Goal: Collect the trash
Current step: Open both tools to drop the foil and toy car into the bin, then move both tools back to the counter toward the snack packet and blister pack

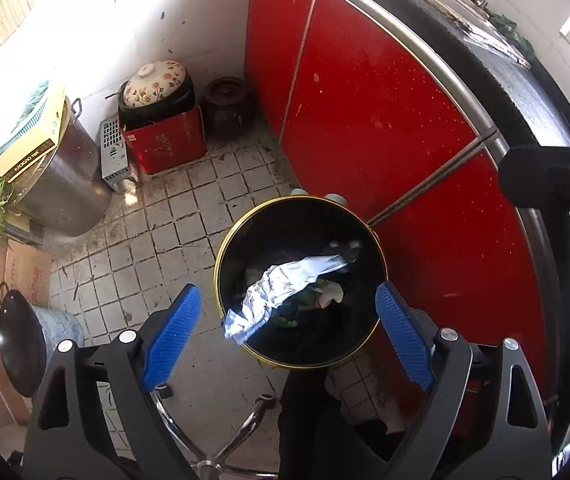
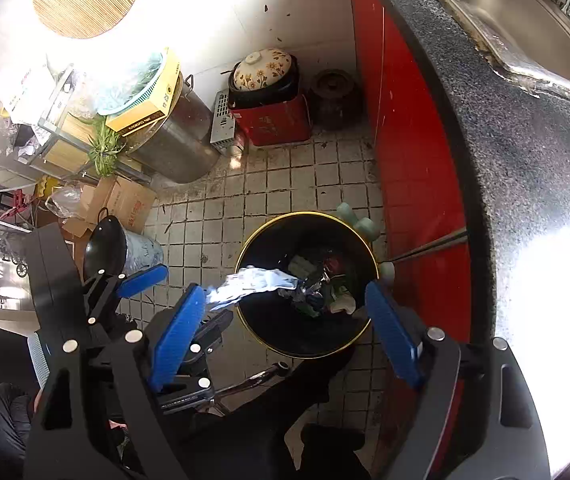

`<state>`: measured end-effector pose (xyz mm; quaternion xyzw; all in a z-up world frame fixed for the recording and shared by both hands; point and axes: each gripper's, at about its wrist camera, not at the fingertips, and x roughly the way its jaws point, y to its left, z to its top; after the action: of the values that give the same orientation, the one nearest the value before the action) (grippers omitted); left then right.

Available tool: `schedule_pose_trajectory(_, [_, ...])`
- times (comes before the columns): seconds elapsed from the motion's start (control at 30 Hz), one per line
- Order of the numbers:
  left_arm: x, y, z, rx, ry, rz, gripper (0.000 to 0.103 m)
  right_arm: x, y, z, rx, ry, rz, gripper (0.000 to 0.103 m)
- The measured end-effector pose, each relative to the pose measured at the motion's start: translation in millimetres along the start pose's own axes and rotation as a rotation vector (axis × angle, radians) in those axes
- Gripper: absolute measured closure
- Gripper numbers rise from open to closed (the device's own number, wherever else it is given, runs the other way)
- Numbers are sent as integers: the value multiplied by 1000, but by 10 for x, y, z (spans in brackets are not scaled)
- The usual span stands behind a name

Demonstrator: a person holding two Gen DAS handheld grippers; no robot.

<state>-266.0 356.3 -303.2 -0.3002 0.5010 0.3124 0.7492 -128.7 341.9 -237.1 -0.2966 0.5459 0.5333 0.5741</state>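
A black bin with a gold rim stands on the tiled floor by the red cabinet, with mixed scraps inside. A crumpled silvery wrapper stretches from inside the bin out past its near-left rim; I cannot tell whether it rests on the rim or is in the air. My left gripper is open above the bin, pads apart from the wrapper. My right gripper is open too, straddling the bin from above and touching nothing. The left gripper's blue pad shows beside the right one.
Red cabinet doors and a dark counter close off the right. A steel pot, a red box under a floral-lidded pot, a dark jar and a wok line the far and left sides. Chrome chair legs lie below.
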Motion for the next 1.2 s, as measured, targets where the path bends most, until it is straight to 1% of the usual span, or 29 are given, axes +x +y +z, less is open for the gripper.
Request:
schedule_pose_trajectory(0.2, [-68,-141,-28,56,-6,6,17,-240,-78,-119,33,-41,-6,23])
schedule_pose_trajectory(0.3, [-172,-280,21,102,-33,12,17,-454,-162,-226,58,-77,-20,23])
schedule_pose_trajectory(0.43, [-428,-649,123,226,-114,12,17,-907,-327,-424,107,-168,-60,23])
schedule_pose_trajectory(0.53, [-664,-1067,190,339,-183,-2,17,-1341,-581,-719,170,-255,-112,23])
schedule_pose_trajectory(0.6, [-781,-1380,229,408,-209,-29,16,-1661,-803,-983,229,-318,-163,23])
schedule_pose_trajectory(0.7, [-952,-1930,221,509,-222,-98,16,-2128,-1186,-1515,352,-398,-250,22])
schedule_pose_trajectory(0.77, [-1074,-2377,156,586,-225,-153,16,-2412,-1450,-1942,456,-438,-315,22])
schedule_pose_trajectory(0.87, [-1233,-3118,-46,697,-227,-225,14,-2800,-1818,-2697,626,-489,-402,21])
schedule_pose_trajectory(1.0, [-1418,-4037,-429,816,-184,-331,14,-3125,-2151,-3714,821,-504,-552,21])
schedule_pose_trajectory(1.1, [-1544,-4579,-759,907,-177,-359,11,-3271,-2297,-4425,967,-516,-587,21])
schedule_pose_trajectory(1.13, [-1570,-4749,-871,937,-171,-363,11,-3307,-2330,-4618,1008,-522,-589,21])
schedule_pose_trajectory(1.2, [-1609,-4955,-1026,978,-158,-371,11,-3348,-2353,-4954,1075,-532,-592,21])
